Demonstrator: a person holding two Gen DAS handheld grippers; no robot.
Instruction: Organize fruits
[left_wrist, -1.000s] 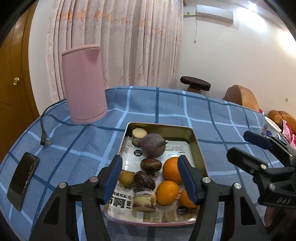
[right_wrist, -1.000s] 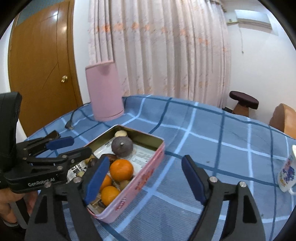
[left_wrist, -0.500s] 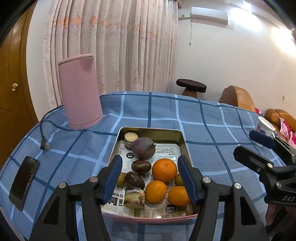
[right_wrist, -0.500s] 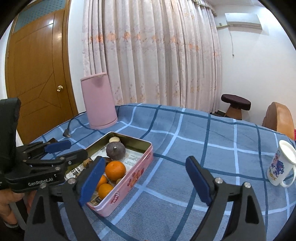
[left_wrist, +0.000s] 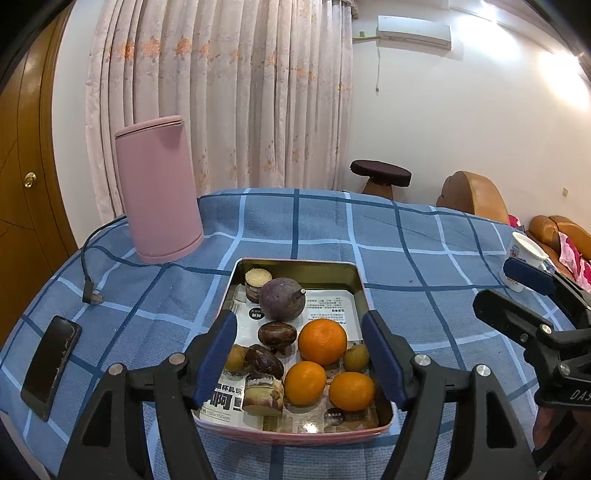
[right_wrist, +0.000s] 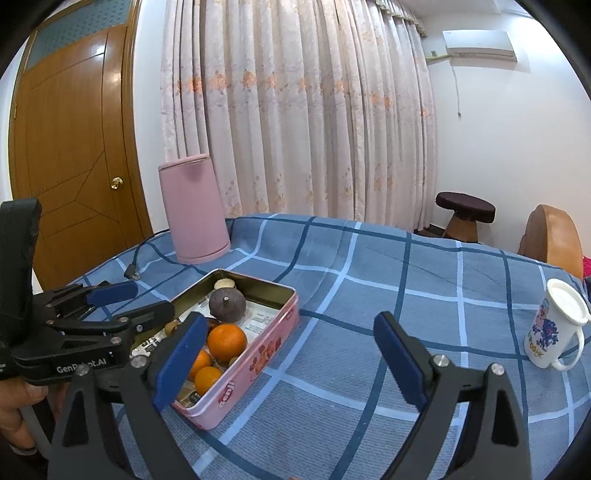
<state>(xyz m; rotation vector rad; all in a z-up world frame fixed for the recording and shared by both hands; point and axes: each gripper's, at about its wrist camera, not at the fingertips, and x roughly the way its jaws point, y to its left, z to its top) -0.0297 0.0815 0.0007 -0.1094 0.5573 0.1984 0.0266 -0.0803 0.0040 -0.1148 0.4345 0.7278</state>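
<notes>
A pink tin (left_wrist: 291, 264) lined with newspaper sits on the blue checked tablecloth. It holds three oranges (left_wrist: 322, 341), a round purple fruit (left_wrist: 281, 299), dark brown fruits (left_wrist: 277, 334), small yellowish ones (left_wrist: 356, 356) and cut chunks (left_wrist: 264, 393). My left gripper (left_wrist: 299, 317) hovers over the tin's near end, jaws opening, touching no fruit. My right gripper (right_wrist: 291, 319) hangs to the right of the tin (right_wrist: 258, 354) above bare cloth, jaws opening with nothing between them. Each gripper shows at the edge of the other's view.
A pink cylindrical kettle (left_wrist: 159, 195) stands behind the tin at the left, its cable and plug (left_wrist: 92, 295) trailing forward. A black phone (left_wrist: 50, 365) lies near the left table edge. A white mug (right_wrist: 557, 325) stands at the far right. A stool and chairs lie beyond the table.
Both cameras have drawn back and up, so the tin looks smaller and farther. Both pairs of jaws stand wider. The white mug has come into the right wrist view.
</notes>
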